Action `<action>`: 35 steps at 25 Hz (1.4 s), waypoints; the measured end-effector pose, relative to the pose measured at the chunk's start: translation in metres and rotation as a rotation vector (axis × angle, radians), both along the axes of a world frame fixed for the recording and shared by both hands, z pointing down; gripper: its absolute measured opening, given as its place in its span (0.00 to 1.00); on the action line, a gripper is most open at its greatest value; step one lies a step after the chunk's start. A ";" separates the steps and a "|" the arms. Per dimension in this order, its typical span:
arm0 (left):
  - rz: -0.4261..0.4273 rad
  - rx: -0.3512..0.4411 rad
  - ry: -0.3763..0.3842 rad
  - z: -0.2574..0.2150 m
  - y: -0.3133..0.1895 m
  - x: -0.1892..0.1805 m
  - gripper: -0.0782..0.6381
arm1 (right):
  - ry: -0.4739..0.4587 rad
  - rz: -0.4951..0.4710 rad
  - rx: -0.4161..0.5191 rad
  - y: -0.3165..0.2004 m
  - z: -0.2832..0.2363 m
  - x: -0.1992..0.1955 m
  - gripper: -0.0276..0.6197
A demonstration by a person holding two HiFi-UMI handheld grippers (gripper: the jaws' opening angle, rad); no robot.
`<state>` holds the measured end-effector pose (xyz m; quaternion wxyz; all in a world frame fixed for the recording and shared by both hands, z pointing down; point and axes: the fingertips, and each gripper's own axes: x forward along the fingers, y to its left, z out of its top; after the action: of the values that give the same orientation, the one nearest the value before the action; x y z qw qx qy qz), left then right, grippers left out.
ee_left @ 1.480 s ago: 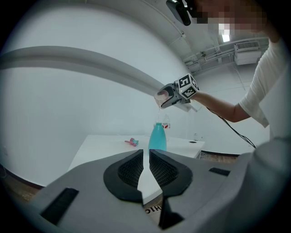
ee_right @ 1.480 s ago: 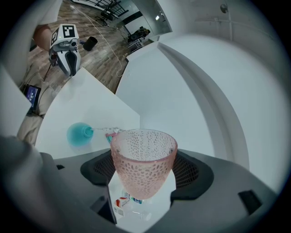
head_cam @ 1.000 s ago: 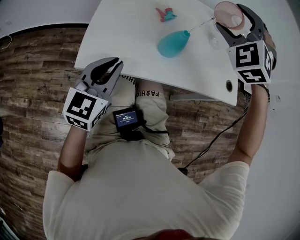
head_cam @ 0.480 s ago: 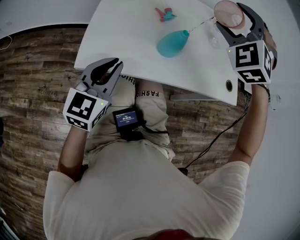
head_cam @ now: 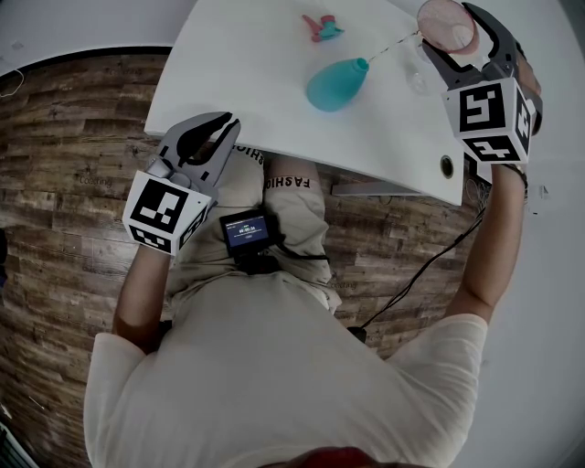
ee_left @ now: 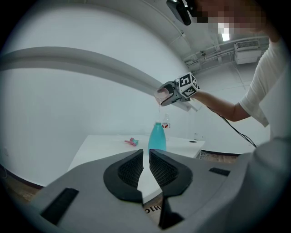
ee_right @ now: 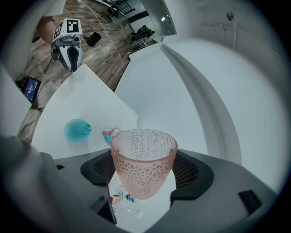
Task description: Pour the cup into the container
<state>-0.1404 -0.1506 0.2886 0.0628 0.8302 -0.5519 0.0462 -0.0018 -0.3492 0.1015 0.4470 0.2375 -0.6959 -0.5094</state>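
My right gripper (head_cam: pixel 450 32) is shut on a pink dimpled cup (head_cam: pixel 446 26), held high over the white table (head_cam: pixel 238 82) and tilted. A thin stream runs from its rim to the mouth of the teal bottle (head_cam: pixel 335 85), which stands upright mid-table. In the right gripper view the cup (ee_right: pixel 143 159) sits between the pads, with the bottle (ee_right: pixel 76 130) far below. My left gripper (head_cam: pixel 226 123) hangs off the table's near edge by the person's body, with only a narrow slit between its pads (ee_left: pixel 132 170) and nothing in it. The left gripper view shows the bottle (ee_left: pixel 157 137) and the cup (ee_left: pixel 161 94) above it.
A pink and teal spray cap (head_cam: pixel 322 27) lies on the table behind the bottle. A small clear bottle (head_cam: pixel 419 82) stands under the right gripper. A cable hole (head_cam: pixel 446 166) marks the table's near right corner. Wood floor surrounds the table.
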 end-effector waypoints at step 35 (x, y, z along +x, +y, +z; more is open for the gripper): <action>-0.008 -0.001 -0.002 0.002 0.003 -0.004 0.18 | 0.054 0.005 0.088 -0.002 -0.005 -0.001 0.62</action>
<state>-0.1445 -0.1480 0.2906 0.0631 0.8279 -0.5553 0.0469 -0.0025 -0.3511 0.0963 0.4559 0.2446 -0.6600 -0.5447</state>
